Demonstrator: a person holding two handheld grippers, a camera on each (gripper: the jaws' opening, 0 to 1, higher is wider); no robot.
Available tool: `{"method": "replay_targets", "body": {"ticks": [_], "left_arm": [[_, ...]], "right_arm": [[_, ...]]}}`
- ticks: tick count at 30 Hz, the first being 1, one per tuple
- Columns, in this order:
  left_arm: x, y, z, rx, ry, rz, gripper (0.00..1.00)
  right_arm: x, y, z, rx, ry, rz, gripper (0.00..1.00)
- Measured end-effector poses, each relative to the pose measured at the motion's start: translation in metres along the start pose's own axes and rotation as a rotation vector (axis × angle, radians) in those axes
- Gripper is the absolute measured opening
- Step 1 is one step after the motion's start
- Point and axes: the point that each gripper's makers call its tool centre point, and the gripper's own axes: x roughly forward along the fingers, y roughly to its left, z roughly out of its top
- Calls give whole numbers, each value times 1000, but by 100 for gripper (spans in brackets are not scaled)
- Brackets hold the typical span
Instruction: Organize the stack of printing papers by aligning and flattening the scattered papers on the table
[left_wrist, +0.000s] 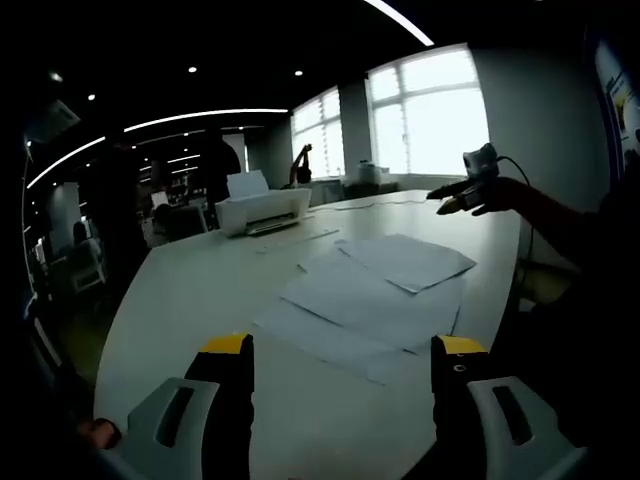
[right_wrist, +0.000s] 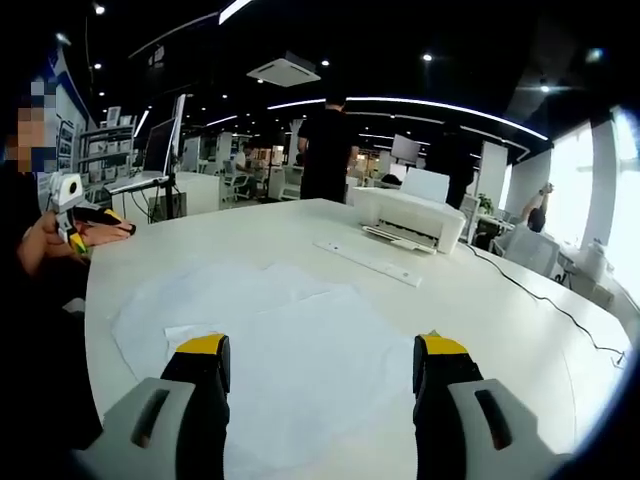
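Several white printing papers (left_wrist: 375, 290) lie loosely overlapped and fanned out on the pale table (left_wrist: 180, 290). My left gripper (left_wrist: 343, 350) hovers open just short of their near edge, nothing between its yellow-tipped jaws. The right gripper (left_wrist: 462, 192) shows at the right in a hand, above the table's far side. In the right gripper view the same papers (right_wrist: 270, 340) spread under and ahead of my right gripper (right_wrist: 322, 350), which is open and empty. The left gripper (right_wrist: 88, 215) appears at the left, held in a hand over the table edge.
A white printer (left_wrist: 262, 210) (right_wrist: 410, 215) stands at the table's far end with a long flat strip (right_wrist: 370, 262) in front of it. A thin cable (right_wrist: 540, 295) runs across the table (right_wrist: 500, 330). People stand beyond the table (right_wrist: 325, 150).
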Motion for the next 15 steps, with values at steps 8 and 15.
{"method": "replay_targets", "body": {"ticks": [8,15], "left_arm": [[0,0,0,-1,-2,-1,75],[0,1,-3,-5,-1,0,75]], "right_arm": [[6,-10,-4,3,14,-3,70],[10,-10,-9,6,23,-7,69]]}}
